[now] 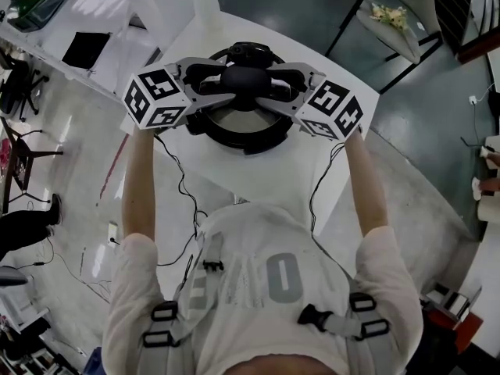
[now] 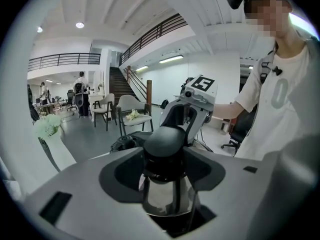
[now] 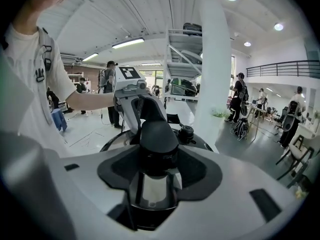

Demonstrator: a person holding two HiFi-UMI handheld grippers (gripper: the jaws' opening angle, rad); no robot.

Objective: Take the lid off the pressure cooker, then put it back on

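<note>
While left tongs (image 2: pixel 165 156) and right tongs (image 3: pixel 159 160) clamp the knob (image 1: pixel 248 76) from opposite sides, the lid (image 1: pixel 247 120) sits on the cooker (image 1: pixel 231 138), mid-bench (image 1: pixel 262 180). Uneven pulls could tilt and jam it, or lose the knob.

White table (image 1: pixel 262 180) — beyond it a chair (image 1: pixel 406 45) holding flowers (image 1: pixel 388 12).

The steel lid (image 1: pixel 234 120) with black knob (image 1: pixel 245 77) sits level over the round black pressure cooker (image 1: pixel 251 141) on the white worktop (image 1: pixel 273 176).
</note>
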